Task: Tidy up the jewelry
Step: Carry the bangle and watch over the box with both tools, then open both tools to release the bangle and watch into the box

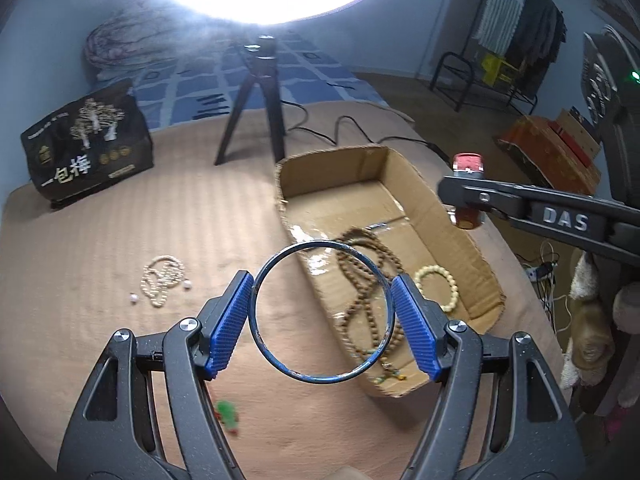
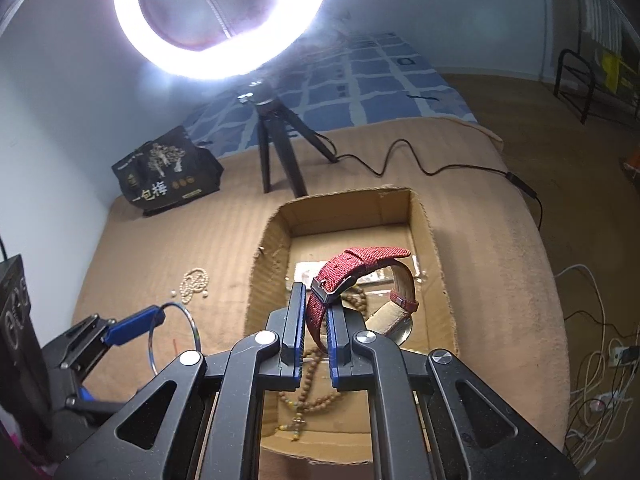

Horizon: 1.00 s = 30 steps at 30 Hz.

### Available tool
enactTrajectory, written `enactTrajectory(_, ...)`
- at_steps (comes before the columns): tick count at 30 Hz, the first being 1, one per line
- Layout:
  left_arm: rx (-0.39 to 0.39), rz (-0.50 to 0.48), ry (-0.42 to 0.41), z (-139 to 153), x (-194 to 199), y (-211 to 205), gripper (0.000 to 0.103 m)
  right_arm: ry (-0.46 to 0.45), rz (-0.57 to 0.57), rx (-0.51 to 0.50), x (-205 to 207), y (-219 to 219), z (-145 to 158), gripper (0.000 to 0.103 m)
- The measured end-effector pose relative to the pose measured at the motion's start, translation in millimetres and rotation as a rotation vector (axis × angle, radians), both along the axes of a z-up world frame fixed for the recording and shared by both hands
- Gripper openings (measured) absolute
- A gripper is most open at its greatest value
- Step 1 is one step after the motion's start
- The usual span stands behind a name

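Two grippers raised over the cardboard box [image 2: 424,216], left gripper [image 1: 322,314] clamped on a blue bangle [image 1: 256,322], right gripper [image 2: 316,326] pinching a red watch [image 2: 360,268].

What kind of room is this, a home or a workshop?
Most likely a bedroom at home, set up for filming. The work surface looks like a bed with a tan cover, a blue checked blanket lies behind it, clothes hang on a rack, and a ring light stands on a tripod.
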<state>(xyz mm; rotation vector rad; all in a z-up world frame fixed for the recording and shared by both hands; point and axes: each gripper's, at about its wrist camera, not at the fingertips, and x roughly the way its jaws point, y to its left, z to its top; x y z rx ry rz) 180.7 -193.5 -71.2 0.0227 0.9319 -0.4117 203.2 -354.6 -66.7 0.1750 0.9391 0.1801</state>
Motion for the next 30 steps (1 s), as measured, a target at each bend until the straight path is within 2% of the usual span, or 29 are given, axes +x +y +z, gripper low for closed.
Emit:
enactTrajectory(12,-0.006,-0.057,0.029,-15,-8,-38,0.073,0.046,-0.022,-0.003,3,-16,-22,0.008)
enactTrajectory(27,0.018,-0.093,0.054,-24,-14,-53,0.073,0.083,-0.026,0.011,6,-20,-33,0.010)
enactTrajectory(28,0.020,-0.095,0.057,-24,-14,-54,0.074,0.086,-0.026,0.003,6,-19,-33,0.015)
enactTrajectory(29,0.022,-0.099,0.061,-25,-14,-55,0.074,0.090,-0.029,-0.006,7,-19,-33,0.026)
enactTrajectory(30,0.024,-0.102,0.064,-25,-14,-55,0.074,0.092,-0.031,-0.011,7,-19,-34,0.032)
